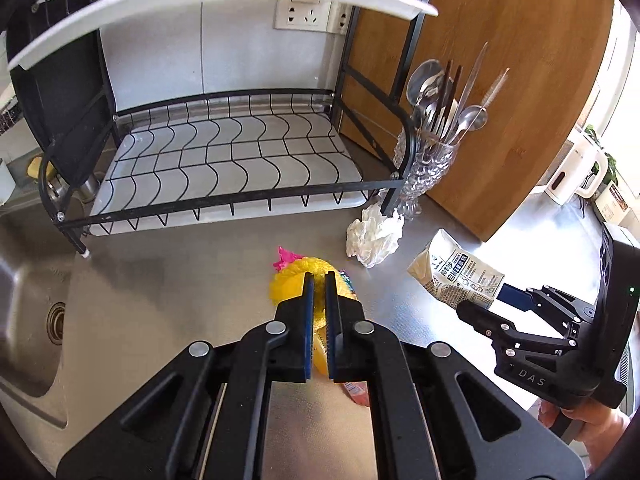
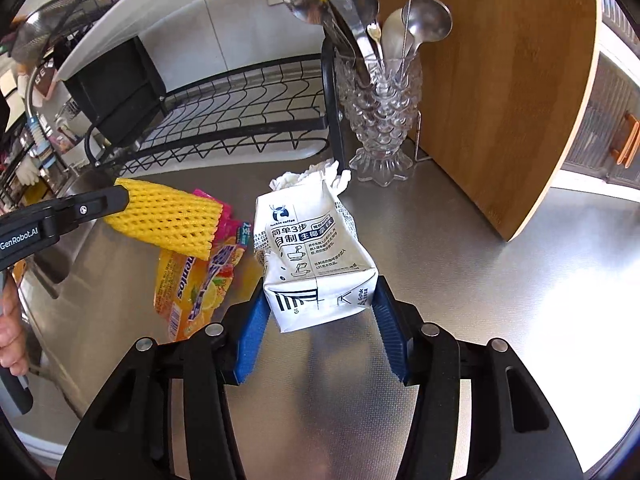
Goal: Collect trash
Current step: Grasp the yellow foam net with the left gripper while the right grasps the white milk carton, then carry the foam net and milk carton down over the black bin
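My left gripper (image 1: 319,280) is shut on a yellow foam fruit net (image 1: 294,280), also seen in the right wrist view (image 2: 168,216), held above a Mentos candy wrapper (image 2: 196,284) on the steel counter. My right gripper (image 2: 320,300) is shut on a white coffee carton (image 2: 316,248), which shows in the left wrist view (image 1: 460,276) with the right gripper (image 1: 492,300) at its end. A crumpled white tissue (image 1: 374,236) lies by the rack's foot, partly hidden behind the carton in the right wrist view (image 2: 316,174).
A black dish rack (image 1: 224,160) stands at the back. A glass utensil holder (image 2: 380,120) with spoons stands beside a wooden board (image 2: 500,80). A sink (image 1: 28,300) lies at the left. A white kettle (image 1: 576,168) is far right.
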`<state>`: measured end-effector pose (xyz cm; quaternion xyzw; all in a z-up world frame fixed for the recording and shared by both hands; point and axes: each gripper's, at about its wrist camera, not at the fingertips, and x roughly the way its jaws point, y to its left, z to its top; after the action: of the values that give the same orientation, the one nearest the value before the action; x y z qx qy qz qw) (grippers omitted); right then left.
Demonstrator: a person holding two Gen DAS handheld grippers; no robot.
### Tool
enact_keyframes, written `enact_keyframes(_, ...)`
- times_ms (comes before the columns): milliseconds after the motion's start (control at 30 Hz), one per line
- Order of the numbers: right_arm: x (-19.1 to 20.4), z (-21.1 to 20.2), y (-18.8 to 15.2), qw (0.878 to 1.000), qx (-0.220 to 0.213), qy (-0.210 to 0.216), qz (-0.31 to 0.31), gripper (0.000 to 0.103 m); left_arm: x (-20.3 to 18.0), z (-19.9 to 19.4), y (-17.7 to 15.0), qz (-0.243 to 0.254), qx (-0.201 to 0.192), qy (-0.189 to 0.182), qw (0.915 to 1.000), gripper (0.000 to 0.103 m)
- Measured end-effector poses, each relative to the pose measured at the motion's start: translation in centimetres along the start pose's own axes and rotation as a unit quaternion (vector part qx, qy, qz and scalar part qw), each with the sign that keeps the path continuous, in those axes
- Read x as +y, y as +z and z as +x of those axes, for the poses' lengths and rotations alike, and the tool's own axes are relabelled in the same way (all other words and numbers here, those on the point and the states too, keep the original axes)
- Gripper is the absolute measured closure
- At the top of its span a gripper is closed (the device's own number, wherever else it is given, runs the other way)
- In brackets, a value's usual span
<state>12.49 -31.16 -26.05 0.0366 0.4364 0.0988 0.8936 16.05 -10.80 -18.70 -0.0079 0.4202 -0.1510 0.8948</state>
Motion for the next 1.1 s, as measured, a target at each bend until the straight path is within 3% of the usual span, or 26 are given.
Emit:
enact_keyframes(233,2.8,-4.3,-1.7,1.0,-0.028,0.008,0.009,0.051,1.1,-6.2,-2.7,0.003,-0.035,0.007,0.9994,0.1)
enact_keyframes(533,9.3,-8.2,-7.4,0.999,-0.034,0.032,-0.002,0.051,4.2,-13.4,-10.6,-0.003,-0.034,0.021,0.9992,0.1)
enact_keyframes(800,15.2,-9.8,-14.2,0.998,-0.004,0.062,-0.016,0.051,6.1,-17.6,-19.0,-0.018,-0.002,0.023,0.9996,0.1)
enact_keyframes(1100,17.9,-10.0,-21.0,0.995,0.055,0.078,-0.016,0.051,7.0,-18.0,-26.2,-0.044,0.049,0.015,0.9977,0.1)
